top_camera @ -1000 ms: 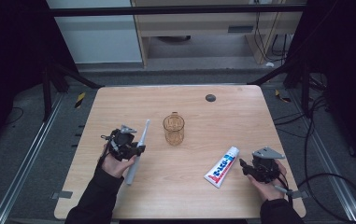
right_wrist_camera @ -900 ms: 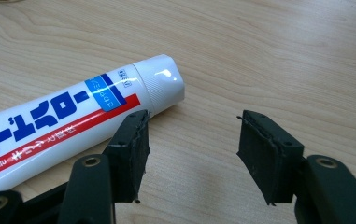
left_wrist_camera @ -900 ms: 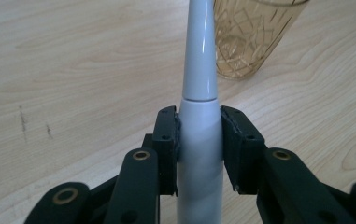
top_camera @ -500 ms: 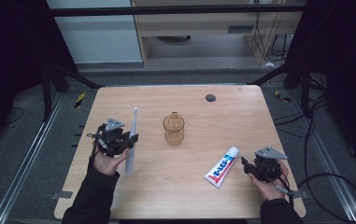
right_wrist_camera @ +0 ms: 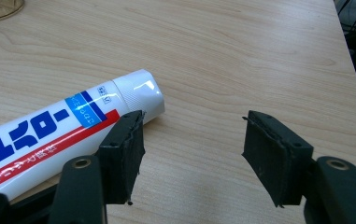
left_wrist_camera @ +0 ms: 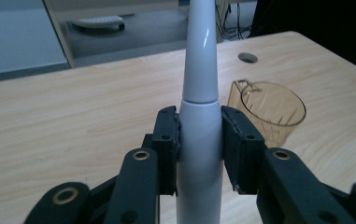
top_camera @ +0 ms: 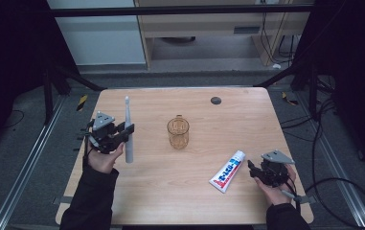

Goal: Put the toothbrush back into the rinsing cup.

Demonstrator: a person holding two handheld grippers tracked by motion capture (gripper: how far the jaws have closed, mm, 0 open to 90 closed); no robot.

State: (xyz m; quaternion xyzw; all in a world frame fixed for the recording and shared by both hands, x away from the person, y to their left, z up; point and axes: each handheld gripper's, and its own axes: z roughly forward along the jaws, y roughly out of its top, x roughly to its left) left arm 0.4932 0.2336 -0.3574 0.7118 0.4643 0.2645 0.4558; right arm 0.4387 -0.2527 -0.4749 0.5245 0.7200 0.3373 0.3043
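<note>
The right gripper (top_camera: 256, 173) sits low at the table's near right, its jaws just opened wider with nothing between them; the right gripper view shows the toothpaste (right_wrist_camera: 49, 140) outside its left jaw. The left gripper (top_camera: 122, 135) is clenched on the toothbrush (top_camera: 128, 129), now raised and turned upright, likely bound for the cup (top_camera: 178, 132). The left gripper view shows both pads (left_wrist_camera: 166, 140) pressing the handle.

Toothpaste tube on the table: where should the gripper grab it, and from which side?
Probably across the middle of the toothpaste tube, coming down from above. It lies flat on the table, long and narrow, so its two long sides are free for the jaws. The open right gripper sits just beside its cap.
</note>
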